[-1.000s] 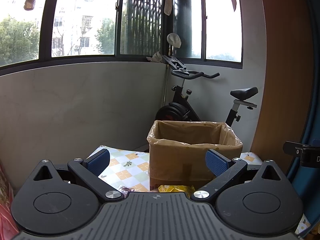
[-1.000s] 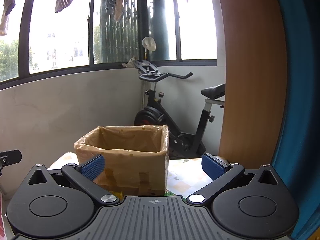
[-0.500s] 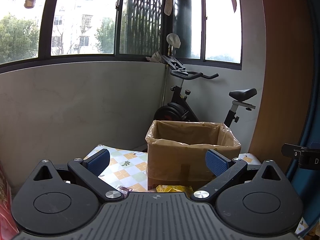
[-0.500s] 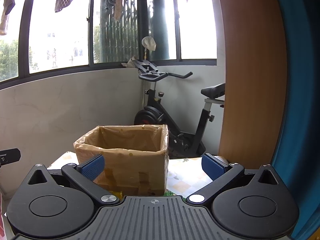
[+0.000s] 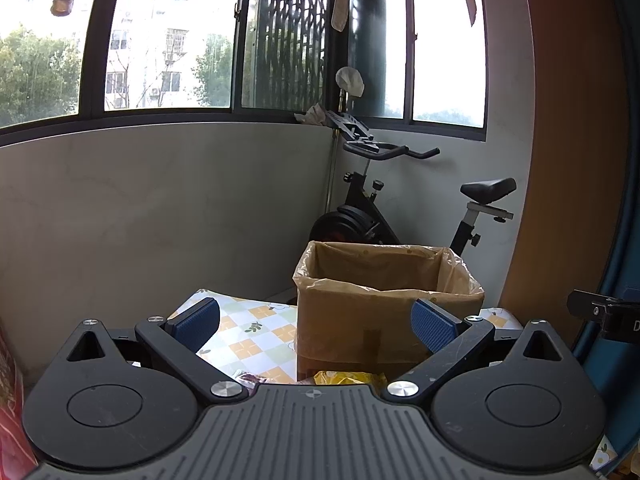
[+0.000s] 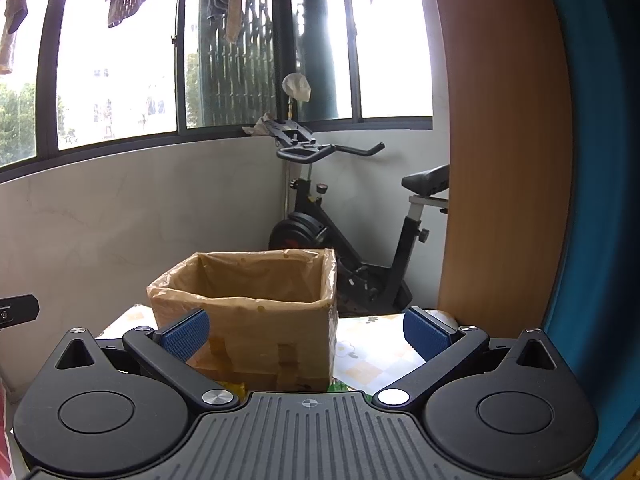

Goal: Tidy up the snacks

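A cardboard box (image 5: 384, 320) lined with a clear plastic bag stands open on a table with a checked cloth (image 5: 248, 336); the same box (image 6: 256, 328) shows in the right wrist view. A yellow snack packet (image 5: 346, 378) lies in front of the box, mostly hidden by the gripper body, with a darker packet (image 5: 250, 380) beside it. My left gripper (image 5: 316, 320) is open and holds nothing, short of the box. My right gripper (image 6: 306, 330) is open too, empty, facing the box. A sliver of the yellow packet (image 6: 232, 388) and a green one (image 6: 340, 386) peek out.
An exercise bike (image 5: 372, 208) stands behind the table in the corner under the windows. A wooden panel (image 6: 504, 160) and a blue curtain (image 6: 600, 200) rise on the right. A red packet (image 5: 10, 420) shows at the left edge. The right gripper's tip (image 5: 604, 312) appears at the right.
The left wrist view has shifted slightly, so the box sits a little further left in it. Both grippers stay open; the right view is almost unchanged.
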